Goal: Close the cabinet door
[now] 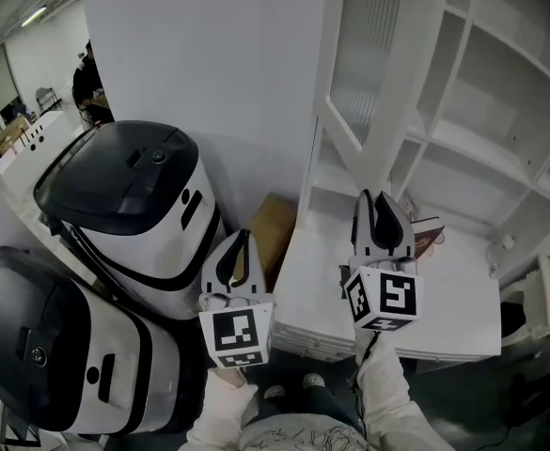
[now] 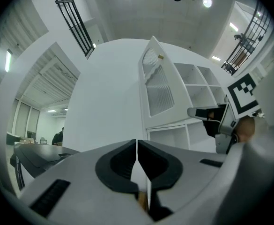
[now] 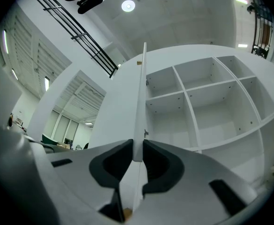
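The right claw [image 3: 137, 146] is closed on the lower edge of the cabinet door [image 3: 140, 102]. Its own view shows the thin white panel edge-on between the pads, with the open shelves [image 3: 207, 102] to the claw's right. Only the head view shows the door's ribbed face, swung out above this claw. The left claw [image 2: 137, 144] has its jaws together and empty, and the door stands ahead of it, apart.

No legible text, brand or number is showing; only square coded markers are appearing on the left cube [image 1: 236, 333] and the right cube [image 1: 385, 298].
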`<state>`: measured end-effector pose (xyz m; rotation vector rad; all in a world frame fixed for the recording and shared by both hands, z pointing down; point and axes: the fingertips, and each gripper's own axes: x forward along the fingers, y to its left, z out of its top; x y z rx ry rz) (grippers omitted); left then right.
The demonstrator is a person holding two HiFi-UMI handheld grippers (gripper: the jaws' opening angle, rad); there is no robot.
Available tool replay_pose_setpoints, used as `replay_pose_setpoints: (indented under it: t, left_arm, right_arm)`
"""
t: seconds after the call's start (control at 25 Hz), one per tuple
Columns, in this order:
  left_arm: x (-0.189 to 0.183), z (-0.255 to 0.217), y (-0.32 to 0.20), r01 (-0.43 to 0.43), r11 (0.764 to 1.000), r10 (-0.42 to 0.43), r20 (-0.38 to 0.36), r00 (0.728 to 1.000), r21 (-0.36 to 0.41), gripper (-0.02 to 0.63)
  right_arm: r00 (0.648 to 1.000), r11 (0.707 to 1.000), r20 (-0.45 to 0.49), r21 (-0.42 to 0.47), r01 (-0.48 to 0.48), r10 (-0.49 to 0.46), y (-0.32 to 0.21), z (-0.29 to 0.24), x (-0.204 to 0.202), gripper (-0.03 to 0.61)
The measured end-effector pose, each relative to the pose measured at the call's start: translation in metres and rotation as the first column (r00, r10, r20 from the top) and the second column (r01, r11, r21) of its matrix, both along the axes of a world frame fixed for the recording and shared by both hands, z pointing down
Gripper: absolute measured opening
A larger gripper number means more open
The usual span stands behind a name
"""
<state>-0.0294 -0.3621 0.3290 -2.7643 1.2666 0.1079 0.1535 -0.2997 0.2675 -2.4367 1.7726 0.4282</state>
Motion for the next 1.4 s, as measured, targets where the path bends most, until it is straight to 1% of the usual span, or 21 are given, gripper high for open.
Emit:
replay_pose_setpoints:
  t: [0.24,0.48,0.92,1.28,1.4]
  left_arm:
    - [0.023,0.001,-0.001,-0.049,0.999,0.049,0.008,0.999,-0.001,0.012]
    - [0.047,0.001,-0.003,-0.067,0.998,0.067,0.006,0.998,-0.005,0.012]
    - [0.102,-0.002,0.001,-0.101,0.995,0.101,0.007,0.995,-0.004,0.012]
    - [0.149,0.000,0.001,-0.110,0.994,0.110,0.015,0.994,-0.008,0.012]
    - [0.162,-0.001,-0.002,-0.107,0.994,0.107,0.015,0.994,-0.007,0.012]
  right_arm:
    - [1.000,1.000,0.002,0.017,0.006,-0.006,0.005,0.000,0.015,0.064]
    - [1.000,1.000,-0.007,0.017,0.007,-0.007,0.010,0.002,0.034,0.067]
    - [1.000,1.000,0.017,0.004,0.008,-0.008,0.016,0.001,0.089,0.078]
    - [0.997,0.998,0.044,0.015,0.061,-0.062,0.013,0.002,0.134,0.083]
    - [0.995,0.996,0.036,0.017,0.088,-0.088,0.011,-0.002,0.143,0.084]
